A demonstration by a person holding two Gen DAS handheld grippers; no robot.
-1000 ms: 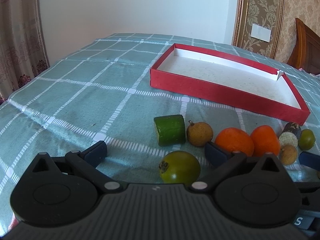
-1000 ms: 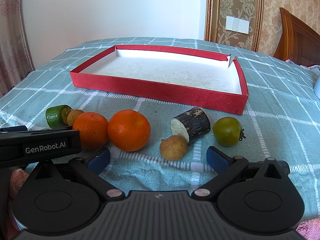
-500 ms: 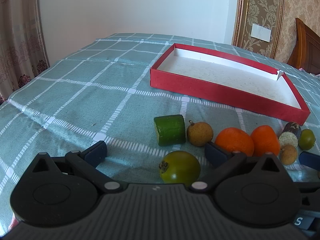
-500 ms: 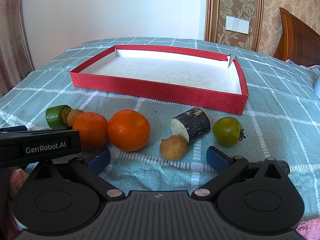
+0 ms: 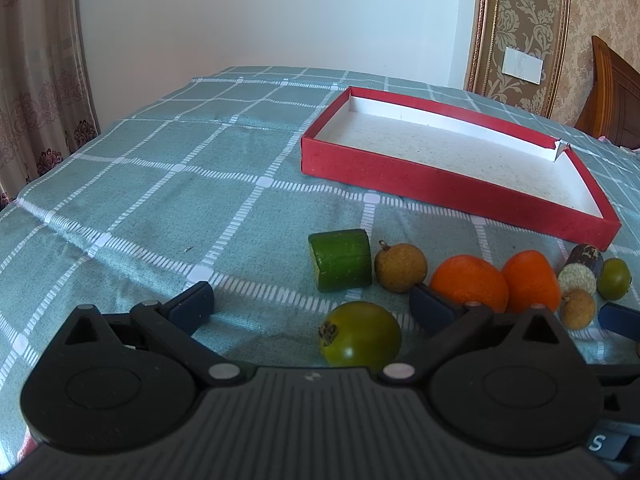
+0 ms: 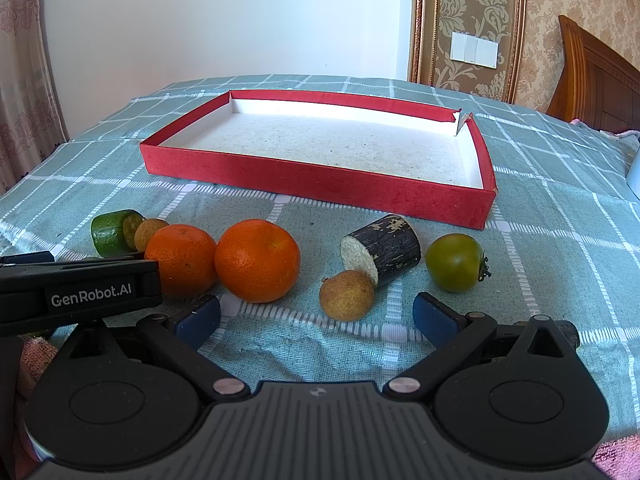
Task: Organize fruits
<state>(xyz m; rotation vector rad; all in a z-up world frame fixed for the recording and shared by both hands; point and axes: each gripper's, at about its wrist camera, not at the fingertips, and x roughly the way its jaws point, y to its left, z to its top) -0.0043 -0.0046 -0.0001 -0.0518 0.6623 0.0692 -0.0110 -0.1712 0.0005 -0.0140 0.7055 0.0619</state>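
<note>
Both claws sit low over a teal checked cloth (image 6: 560, 240), fingers spread wide apart and gripping nothing.

From the left wrist camera, the left claw (image 5: 310, 302) has a green persimmon-like fruit (image 5: 360, 338) lying between its blue pads, nearer the right pad (image 5: 430, 308) than the left one, with a gap on both sides. Just beyond it stand a green cut chunk (image 5: 340, 266) and, touching or almost touching its right side, a brown longan (image 5: 400, 267). Further right run two oranges (image 5: 470, 282) side by side, then a dark-skinned cut piece with a pale end (image 5: 580, 270), a second longan (image 5: 578, 309) in front of it, and a small green fruit (image 5: 614, 279) at the far right.

From the right wrist camera, the right claw (image 6: 316, 316) opens toward the same row. A longan (image 6: 347, 290) lies just past the gap between its pads and leans against the pale face of the dark cut piece (image 6: 382, 250). A green fruit (image 6: 456, 262) sits to the right of that piece, slightly apart. The two oranges (image 6: 256, 260) touch each other on the left; beyond them are another longan (image 6: 150, 232) and the green chunk (image 6: 110, 232). The left tool's body, marked GenRobot.AI (image 6: 80, 290), covers the near left corner.

The red tray (image 6: 320, 184) with a white inside lies farther back, behind the fruit row, with no fruit in it; its far right corner is torn.
</note>
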